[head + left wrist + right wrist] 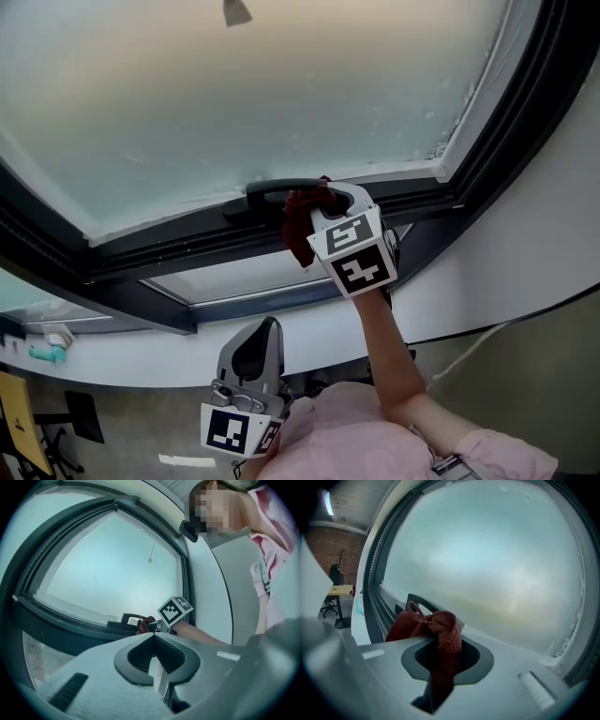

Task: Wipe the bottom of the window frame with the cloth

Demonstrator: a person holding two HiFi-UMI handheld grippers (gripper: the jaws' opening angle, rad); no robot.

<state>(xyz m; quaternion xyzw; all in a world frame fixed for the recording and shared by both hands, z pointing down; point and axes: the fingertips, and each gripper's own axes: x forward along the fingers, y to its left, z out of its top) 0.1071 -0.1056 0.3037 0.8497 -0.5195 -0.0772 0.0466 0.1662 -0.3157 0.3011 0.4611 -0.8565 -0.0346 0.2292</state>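
Window frame (159, 251), lower edge: right gripper (323, 204) jaws clenched on red cloth (298, 230) beside handle (272, 190); left gripper (267, 330) well apart, jaws together, empty.

Ahead of the jaws of your right gripper (444, 639): big frosted glass pane (487, 550) in dark-grey window frame (371, 583), soft daylight thru it. Far left of them: yellow desk (340, 590), black office chair (333, 576), red brick wall (326, 545).

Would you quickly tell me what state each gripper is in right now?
Left gripper: shut, nothing between its jaws.
Right gripper: shut on the red cloth, beside the window handle.
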